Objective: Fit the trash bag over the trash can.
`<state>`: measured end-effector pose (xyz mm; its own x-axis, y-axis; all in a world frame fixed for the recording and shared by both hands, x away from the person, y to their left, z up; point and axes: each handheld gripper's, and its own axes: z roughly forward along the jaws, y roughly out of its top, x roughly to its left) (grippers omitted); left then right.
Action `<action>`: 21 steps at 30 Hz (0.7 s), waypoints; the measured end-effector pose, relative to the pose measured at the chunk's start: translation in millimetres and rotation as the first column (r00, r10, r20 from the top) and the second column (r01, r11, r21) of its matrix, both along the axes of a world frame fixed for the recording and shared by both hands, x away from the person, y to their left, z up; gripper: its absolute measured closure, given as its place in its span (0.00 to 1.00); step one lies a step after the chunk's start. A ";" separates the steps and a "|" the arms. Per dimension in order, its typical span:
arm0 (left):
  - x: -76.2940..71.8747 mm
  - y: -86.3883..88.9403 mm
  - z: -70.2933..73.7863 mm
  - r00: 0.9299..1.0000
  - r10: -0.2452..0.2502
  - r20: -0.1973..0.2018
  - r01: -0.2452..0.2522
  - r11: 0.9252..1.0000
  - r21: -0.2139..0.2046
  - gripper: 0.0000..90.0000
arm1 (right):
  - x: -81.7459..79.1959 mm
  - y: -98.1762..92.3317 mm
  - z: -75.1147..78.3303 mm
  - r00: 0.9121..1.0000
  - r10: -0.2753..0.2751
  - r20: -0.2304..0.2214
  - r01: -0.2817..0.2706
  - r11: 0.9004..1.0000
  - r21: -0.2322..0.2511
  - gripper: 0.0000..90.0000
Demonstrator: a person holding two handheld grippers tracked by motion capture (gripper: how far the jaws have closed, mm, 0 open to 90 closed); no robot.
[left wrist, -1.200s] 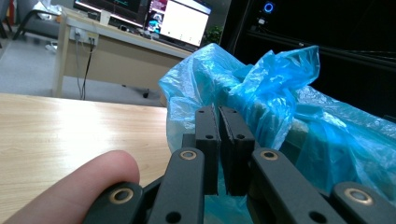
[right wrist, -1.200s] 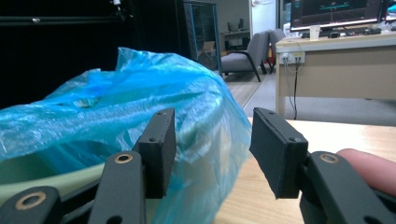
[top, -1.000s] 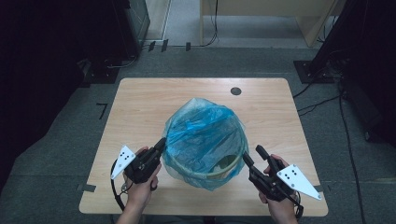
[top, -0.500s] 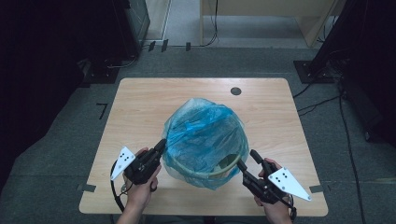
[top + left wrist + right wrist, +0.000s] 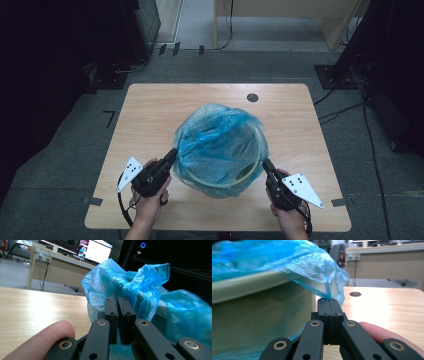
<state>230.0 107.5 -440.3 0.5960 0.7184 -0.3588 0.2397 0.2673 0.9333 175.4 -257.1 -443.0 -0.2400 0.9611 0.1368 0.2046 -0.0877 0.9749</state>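
A crumpled blue plastic bag (image 5: 220,145) lines a pale round bin (image 5: 248,175) standing at the middle of the wooden table (image 5: 150,110). My left gripper (image 5: 171,154) is at the bag's left edge. Its jaws are shut (image 5: 119,301) with the blue film (image 5: 140,285) bunched right against them. My right gripper (image 5: 265,164) is at the bin's right side. Its jaws have just been closing and now pinch a drawn-out fold of the bag (image 5: 307,267) at their tips (image 5: 328,300), beside the bin's wall (image 5: 249,315).
A round cable hole (image 5: 252,97) sits near the table's far edge. Bare tabletop lies to the left of, to the right of and behind the bin. Dark equipment stands on the floor at both sides, and a wooden desk (image 5: 280,10) with cables stands beyond.
The right gripper has shifted slightly down and in toward the bin, and its jaws have shut on the bag's edge. The left gripper has not moved.
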 end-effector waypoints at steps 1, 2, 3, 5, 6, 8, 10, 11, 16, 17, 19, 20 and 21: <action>0.2 0.6 -0.9 1.000 0.007 0.000 -0.007 1.000 0.003 0.97 | 2.0 -0.2 -2.4 1.000 -0.016 -0.007 0.016 1.000 -0.005 1.00; 0.4 0.8 -1.9 1.000 0.013 -0.004 -0.013 1.000 0.001 0.97 | 3.7 -0.2 -5.3 1.000 -0.025 -0.019 0.025 1.000 -0.009 1.00; 0.8 1.2 -3.0 1.000 0.018 -0.008 -0.018 1.000 0.007 0.97 | 5.4 0.4 -8.8 0.999 -0.036 -0.030 0.036 0.999 -0.023 1.00; 1.3 1.4 -5.7 0.999 0.032 -0.011 -0.032 0.999 0.019 0.97 | 9.1 2.6 -17.4 0.997 -0.057 -0.061 0.053 0.996 -0.067 1.00; 1.6 1.5 -7.2 0.999 0.037 -0.017 -0.037 0.999 0.022 0.97 | 11.7 3.4 -22.2 0.994 -0.060 -0.088 0.053 0.995 -0.083 1.00; 2.8 2.2 -11.0 0.998 0.054 -0.036 -0.053 0.998 0.035 0.98 | 18.5 4.7 -33.6 0.987 -0.078 -0.143 0.060 0.991 -0.121 1.00; 4.7 3.5 -16.5 0.995 0.066 -0.070 -0.064 0.997 0.035 0.98 | 25.5 5.5 -45.3 0.973 -0.088 -0.212 0.059 0.988 -0.140 1.00; 5.9 4.4 -19.7 0.993 0.069 -0.092 -0.066 0.997 0.034 0.98 | 28.6 5.4 -50.7 0.967 -0.091 -0.237 0.055 0.986 -0.156 1.00; 10.7 7.7 -30.2 0.986 0.069 -0.152 -0.066 0.998 0.020 0.97 | 36.3 8.5 -59.9 0.946 -0.094 -0.309 0.033 0.980 -0.197 1.00; 10.3 7.0 -30.3 0.986 0.065 -0.153 -0.062 0.998 0.025 0.97 | 37.1 9.1 -59.9 0.945 -0.095 -0.312 0.030 0.978 -0.209 1.00; 9.0 5.7 -30.5 0.986 0.064 -0.152 -0.061 0.998 0.025 0.97 | 38.3 9.6 -61.8 0.944 -0.098 -0.315 0.026 0.974 -0.227 1.00; 8.1 5.1 -30.7 0.987 0.062 -0.149 -0.059 0.998 0.027 0.97 | 39.0 9.3 -62.7 0.943 -0.097 -0.318 0.024 0.974 -0.226 1.00; 7.1 4.7 -30.7 0.987 0.065 -0.145 -0.061 0.998 0.030 0.97 | 39.3 9.6 -63.1 0.941 -0.099 -0.323 0.026 0.974 -0.224 1.00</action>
<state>237.1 112.2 -471.0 0.4916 0.7630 -0.4197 0.3573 0.2628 0.8963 214.8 -247.5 -506.1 -0.1546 0.9879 -0.0120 0.5185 0.0915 0.8502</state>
